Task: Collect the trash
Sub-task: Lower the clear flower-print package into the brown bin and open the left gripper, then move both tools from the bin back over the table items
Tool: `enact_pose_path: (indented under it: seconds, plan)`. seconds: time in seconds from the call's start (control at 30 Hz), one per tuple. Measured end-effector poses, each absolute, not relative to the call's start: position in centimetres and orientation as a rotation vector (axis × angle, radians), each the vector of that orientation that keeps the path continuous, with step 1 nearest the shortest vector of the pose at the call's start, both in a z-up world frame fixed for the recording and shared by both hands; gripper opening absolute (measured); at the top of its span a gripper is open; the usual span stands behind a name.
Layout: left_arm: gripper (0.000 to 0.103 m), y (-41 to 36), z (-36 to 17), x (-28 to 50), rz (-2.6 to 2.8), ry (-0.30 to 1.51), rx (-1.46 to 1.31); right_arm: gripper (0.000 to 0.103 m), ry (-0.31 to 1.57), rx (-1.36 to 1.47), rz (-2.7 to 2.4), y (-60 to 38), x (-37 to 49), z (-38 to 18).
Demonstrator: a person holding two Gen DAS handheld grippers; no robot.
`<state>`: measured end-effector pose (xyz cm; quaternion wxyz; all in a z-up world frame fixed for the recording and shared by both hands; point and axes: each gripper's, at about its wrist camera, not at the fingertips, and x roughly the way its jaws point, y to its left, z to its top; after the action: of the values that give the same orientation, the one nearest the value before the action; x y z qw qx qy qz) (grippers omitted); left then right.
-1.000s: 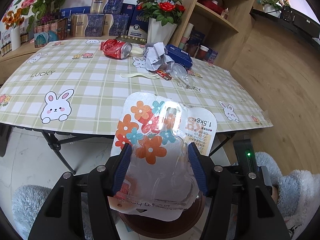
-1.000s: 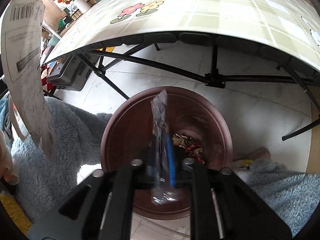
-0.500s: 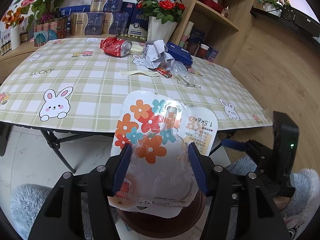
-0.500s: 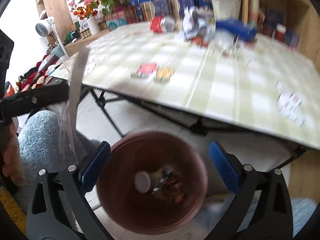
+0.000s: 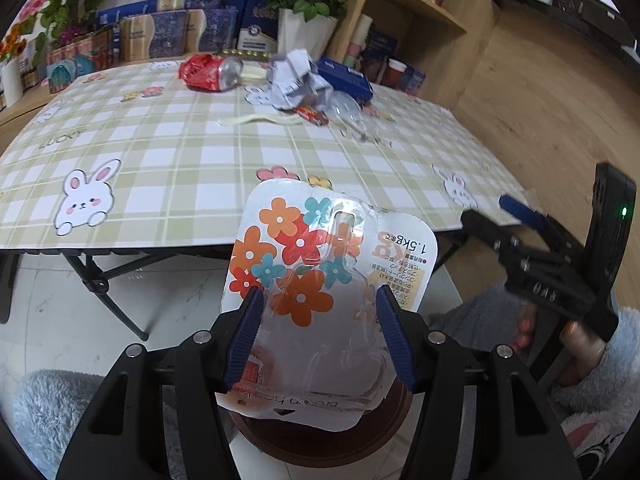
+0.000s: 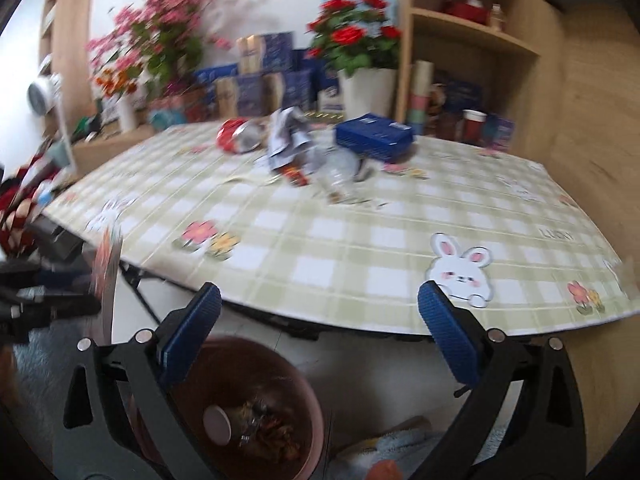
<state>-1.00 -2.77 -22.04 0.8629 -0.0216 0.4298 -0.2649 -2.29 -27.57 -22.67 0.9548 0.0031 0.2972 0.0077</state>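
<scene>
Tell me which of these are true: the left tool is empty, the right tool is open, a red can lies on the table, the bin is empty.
1. The left tool is empty. False: it grips a flowered blister pack.
2. The right tool is open. True, nothing between its pads.
3. A crushed red can lies on the table. True.
4. The brown bin is empty. False: it holds trash.

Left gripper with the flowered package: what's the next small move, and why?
Probably open the left gripper and drop the flowered package: it hangs above the brown bin, which already holds trash. The right gripper is open and empty.
</scene>
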Motion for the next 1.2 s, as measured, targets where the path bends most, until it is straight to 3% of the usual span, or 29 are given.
enact_pose_path:
  seconds: [0.33,0.53,0.6,0.8,1.2]
  plan:
    - [0.057,-4.7,-25.9,0.0,-0.601,1.059,0.01,0.097,0.633,0.065,-0.073,-29.6,-1.8,-24.4]
    - [0.057,-4.9,-26.0,-0.2,-0.618,1.064,0.022,0.097,0.642,0.082,-0.068,-29.8,-1.7,-24.6]
    - [0.067,-5.0,-25.8,-0.3,-0.623,1.057,0.024,0.097,0.646,0.088,-0.069,-29.9,-1.6,-24.7]
    - [0.087,-4.2,-24.7,-0.4,-0.579,0.99,-0.012,0.097,0.659,0.089,-0.064,-29.7,-1.5,-24.9]
    - [0.097,0.0,-21.1,0.6,-0.311,0.777,-0.077,0.097,0.703,0.127,-0.022,-29.9,-0.6,-25.4]
